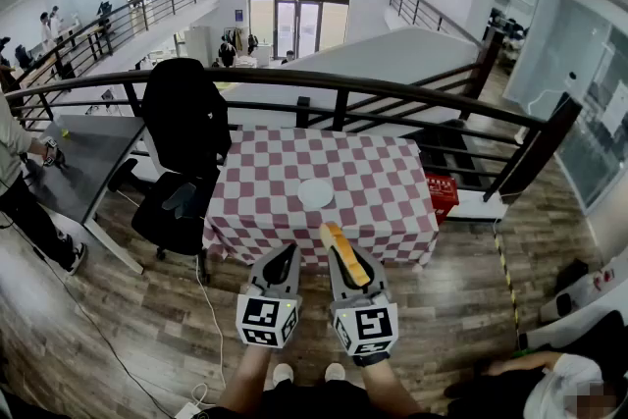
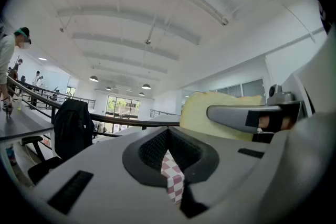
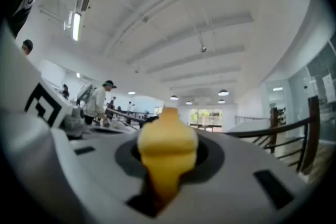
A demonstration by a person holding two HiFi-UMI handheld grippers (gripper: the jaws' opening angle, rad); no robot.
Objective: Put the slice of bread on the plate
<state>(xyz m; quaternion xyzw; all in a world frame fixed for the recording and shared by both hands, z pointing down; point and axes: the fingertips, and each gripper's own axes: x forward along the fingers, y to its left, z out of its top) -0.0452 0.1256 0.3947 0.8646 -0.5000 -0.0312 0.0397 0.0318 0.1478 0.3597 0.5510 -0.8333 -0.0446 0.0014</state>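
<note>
Right hand-held gripper (image 1: 351,272) closed on the pale yellow, brown-crusted slice of bread (image 1: 337,242), carried in the air over the near edge of the red-and-white checked table (image 1: 383,172). The small round white plate (image 1: 315,193) lies farther off, near the table's middle, just left of the slice's far tip and well apart from it. The left hand-held gripper (image 1: 285,260) rides alongside, jaws drawn narrow with nothing between them.

Risks, as I judge them: the slice is pinched at its near end and juts out unsupported, so it may sag, tear or slip. It stands on edge, so released like this it could topple past the plate's rim onto the cloth.

The long axis runs near to far, in line with my jaws, with the free end pointing away and slightly left.
</note>
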